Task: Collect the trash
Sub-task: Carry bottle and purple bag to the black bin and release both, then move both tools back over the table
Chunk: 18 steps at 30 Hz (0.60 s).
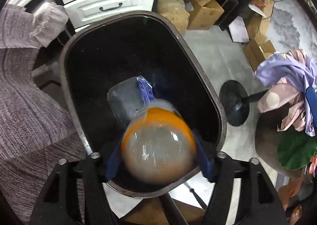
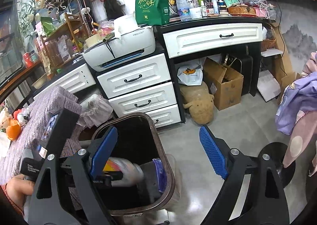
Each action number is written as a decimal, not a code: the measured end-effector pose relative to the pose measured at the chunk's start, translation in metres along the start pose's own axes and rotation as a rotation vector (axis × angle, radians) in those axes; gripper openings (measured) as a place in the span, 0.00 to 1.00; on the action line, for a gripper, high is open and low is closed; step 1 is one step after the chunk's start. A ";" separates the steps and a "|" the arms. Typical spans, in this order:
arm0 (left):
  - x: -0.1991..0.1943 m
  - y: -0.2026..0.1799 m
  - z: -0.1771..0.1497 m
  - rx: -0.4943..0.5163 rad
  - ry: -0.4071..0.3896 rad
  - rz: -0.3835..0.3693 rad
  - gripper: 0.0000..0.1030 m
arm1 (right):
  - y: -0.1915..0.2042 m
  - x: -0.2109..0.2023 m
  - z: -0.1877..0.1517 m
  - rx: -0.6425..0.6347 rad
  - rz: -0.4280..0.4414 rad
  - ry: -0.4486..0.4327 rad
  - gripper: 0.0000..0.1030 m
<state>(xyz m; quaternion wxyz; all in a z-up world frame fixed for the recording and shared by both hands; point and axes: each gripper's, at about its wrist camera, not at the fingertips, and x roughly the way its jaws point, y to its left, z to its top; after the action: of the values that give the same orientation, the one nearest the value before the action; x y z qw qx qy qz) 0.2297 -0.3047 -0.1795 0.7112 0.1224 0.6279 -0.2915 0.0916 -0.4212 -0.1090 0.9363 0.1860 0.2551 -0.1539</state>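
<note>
Dropping a blurred, orange-labelled plastic bottle [image 1: 158, 145] between the left gripper's [image 1: 158, 163] parted jaws into the dark trash bin [image 1: 65, 78], right gripper [image 2: 158, 153] hovering wide open and empty, orange peel [image 2: 12, 128] waiting on the counter at nine o'clock.
</note>
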 end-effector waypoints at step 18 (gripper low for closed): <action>-0.114 0.028 -0.065 -0.081 -0.316 -0.009 0.84 | 0.012 -0.011 0.013 0.003 0.038 -0.015 0.87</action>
<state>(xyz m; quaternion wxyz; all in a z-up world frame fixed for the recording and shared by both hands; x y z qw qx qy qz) 0.1872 -0.2171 -0.0867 0.8042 0.0434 0.5199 -0.2847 0.0924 -0.4141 -0.0894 0.9407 0.1911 0.2442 -0.1376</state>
